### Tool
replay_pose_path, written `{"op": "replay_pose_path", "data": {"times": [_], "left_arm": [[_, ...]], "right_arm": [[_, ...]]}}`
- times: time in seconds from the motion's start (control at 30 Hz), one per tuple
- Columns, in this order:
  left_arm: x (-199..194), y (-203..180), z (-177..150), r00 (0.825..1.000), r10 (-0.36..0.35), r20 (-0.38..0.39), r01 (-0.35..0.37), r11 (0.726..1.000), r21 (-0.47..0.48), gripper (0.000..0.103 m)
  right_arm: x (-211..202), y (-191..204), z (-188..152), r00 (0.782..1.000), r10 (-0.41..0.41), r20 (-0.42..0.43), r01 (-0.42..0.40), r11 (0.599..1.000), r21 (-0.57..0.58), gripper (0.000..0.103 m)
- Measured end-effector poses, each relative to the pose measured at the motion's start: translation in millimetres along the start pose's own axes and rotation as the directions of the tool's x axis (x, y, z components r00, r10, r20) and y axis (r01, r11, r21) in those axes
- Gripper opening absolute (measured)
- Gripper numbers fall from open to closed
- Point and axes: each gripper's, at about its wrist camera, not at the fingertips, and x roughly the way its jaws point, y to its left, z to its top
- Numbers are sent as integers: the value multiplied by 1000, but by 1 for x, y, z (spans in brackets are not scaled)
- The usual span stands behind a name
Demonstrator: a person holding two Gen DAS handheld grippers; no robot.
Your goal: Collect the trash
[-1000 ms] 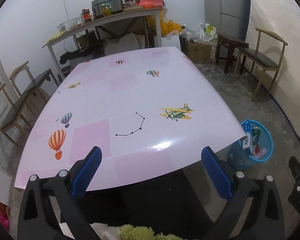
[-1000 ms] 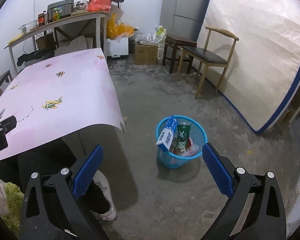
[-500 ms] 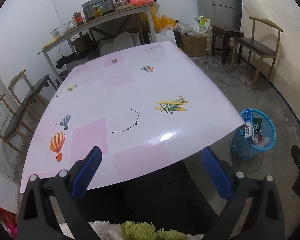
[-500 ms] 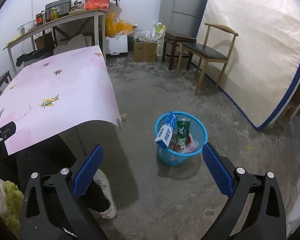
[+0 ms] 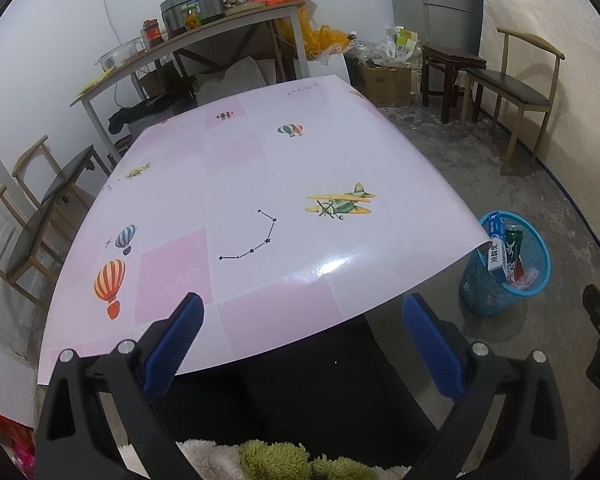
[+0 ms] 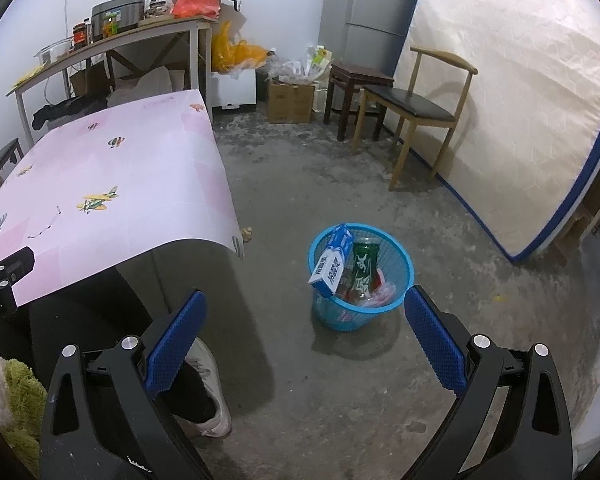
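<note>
A blue mesh waste basket (image 6: 404, 280) stands on the concrete floor right of the table; it also shows in the left wrist view (image 5: 540, 264). It holds a blue-and-white box (image 6: 332, 266), a green can (image 6: 362, 270) and some red and clear wrappers. My right gripper (image 6: 304, 344) is open and empty, held above the floor in front of the basket. My left gripper (image 5: 300, 344) is open and empty, held over the near edge of the pink table (image 5: 236, 184).
The pink table (image 6: 100, 176) carries only printed balloons and planes. Wooden chairs (image 6: 416, 108) and a stool stand by a leaning mattress (image 6: 512, 92). A cluttered side table (image 5: 204, 36), boxes and bags line the back wall. The person's shoe (image 6: 208, 392) is on the floor.
Both grippers have drawn back and risen slightly, so the table and basket look a little farther away. Both stay open and empty.
</note>
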Motion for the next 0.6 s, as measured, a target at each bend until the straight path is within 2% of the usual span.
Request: {"op": "replay_pose_path", "data": {"times": [0.6], "left_arm": [[1, 1, -1, 1000, -5, -4, 5, 1000, 0, 98]], "right_arm": [[-2, 4, 0, 1000, -5, 3, 5, 1000, 8, 95]]}}
